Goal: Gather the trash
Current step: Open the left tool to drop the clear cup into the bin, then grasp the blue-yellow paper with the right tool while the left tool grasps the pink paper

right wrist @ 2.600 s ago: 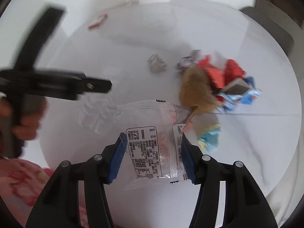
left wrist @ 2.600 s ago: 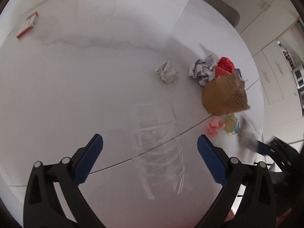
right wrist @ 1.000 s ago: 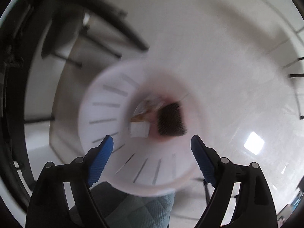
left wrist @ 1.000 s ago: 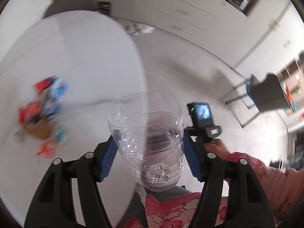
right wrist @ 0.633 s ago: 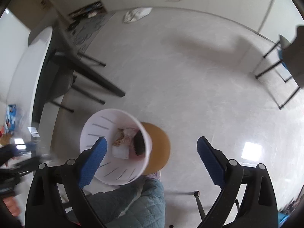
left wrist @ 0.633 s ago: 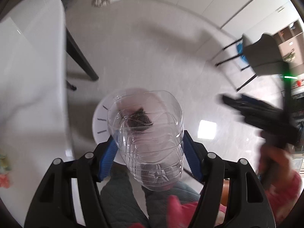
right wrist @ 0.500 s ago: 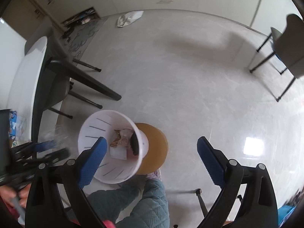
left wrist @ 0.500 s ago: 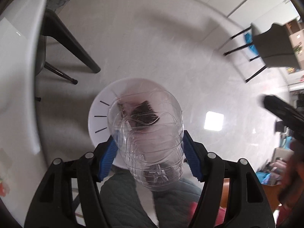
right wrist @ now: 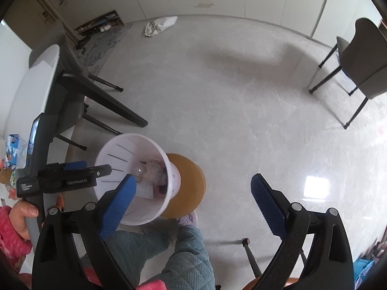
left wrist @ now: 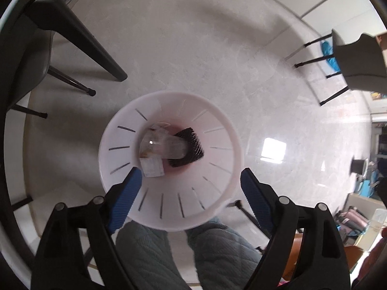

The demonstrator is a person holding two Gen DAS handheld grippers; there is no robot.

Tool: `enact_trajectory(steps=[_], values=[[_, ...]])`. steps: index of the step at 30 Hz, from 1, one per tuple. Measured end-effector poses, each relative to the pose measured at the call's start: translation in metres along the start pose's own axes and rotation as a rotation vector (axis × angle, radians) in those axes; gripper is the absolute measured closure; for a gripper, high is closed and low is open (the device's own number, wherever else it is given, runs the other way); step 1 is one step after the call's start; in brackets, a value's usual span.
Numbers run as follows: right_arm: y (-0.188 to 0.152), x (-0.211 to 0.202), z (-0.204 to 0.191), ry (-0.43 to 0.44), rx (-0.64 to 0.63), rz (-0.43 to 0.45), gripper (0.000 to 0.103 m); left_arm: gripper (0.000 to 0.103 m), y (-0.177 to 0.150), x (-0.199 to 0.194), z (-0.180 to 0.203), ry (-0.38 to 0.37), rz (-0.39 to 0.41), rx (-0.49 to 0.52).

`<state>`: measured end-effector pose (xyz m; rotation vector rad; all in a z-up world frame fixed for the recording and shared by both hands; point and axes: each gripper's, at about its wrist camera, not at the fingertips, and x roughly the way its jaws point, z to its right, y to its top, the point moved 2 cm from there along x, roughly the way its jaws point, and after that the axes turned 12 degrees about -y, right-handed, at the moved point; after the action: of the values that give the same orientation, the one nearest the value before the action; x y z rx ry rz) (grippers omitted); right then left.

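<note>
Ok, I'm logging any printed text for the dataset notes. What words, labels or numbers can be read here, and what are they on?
"GenRobot.AI": white lettering on the black arm of the left gripper, seen from the right wrist.
Small white label at that gripper's rear end: two lines, too small to read.
White paper slip in the white bin: print too blurred to read.

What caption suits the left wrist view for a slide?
Open left gripper above white bin, clear bottle lying inside among other trash.

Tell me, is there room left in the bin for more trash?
Yes. The white bin's slotted walls are bare all round, and the space above the pile is open. Only the bottom is crowded: the clear bottle, a dark wrapper and a white packet lie there touching.
</note>
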<state>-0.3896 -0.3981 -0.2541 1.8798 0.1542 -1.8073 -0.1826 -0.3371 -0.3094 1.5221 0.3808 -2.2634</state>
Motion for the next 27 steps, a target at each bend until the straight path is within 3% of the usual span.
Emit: enact_trajectory(steps=[5, 7, 11, 14, 19, 22, 27], values=[[0.019, -0.046, -0.027, 0.036, -0.069, 0.108, 0.008, 0.021, -0.021, -0.092, 0.022, -0.067, 0.153, 0.044], [0.029, -0.069, -0.043, 0.067, -0.106, 0.162, 0.008, 0.013, -0.034, -0.138, 0.027, -0.065, 0.23, 0.061], [0.048, -0.122, -0.087, 0.181, -0.198, 0.291, 0.002, 0.008, -0.07, -0.238, 0.02, -0.027, 0.427, 0.027], [0.057, -0.152, -0.13, 0.276, -0.297, 0.35, 0.002, 0.008, -0.099, -0.297, -0.003, 0.051, 0.561, -0.042], [0.059, -0.175, -0.206, 0.391, -0.474, 0.4, 0.002, 0.008, -0.146, -0.35, -0.057, 0.202, 0.688, -0.192], [0.051, -0.176, -0.25, 0.444, -0.576, 0.394, 0.002, 0.008, -0.174, -0.361, -0.087, 0.262, 0.708, -0.286], [0.015, -0.169, -0.323, 0.513, -0.762, 0.333, 0.002, 0.008, -0.225, -0.373, -0.137, 0.287, 0.736, -0.463]])
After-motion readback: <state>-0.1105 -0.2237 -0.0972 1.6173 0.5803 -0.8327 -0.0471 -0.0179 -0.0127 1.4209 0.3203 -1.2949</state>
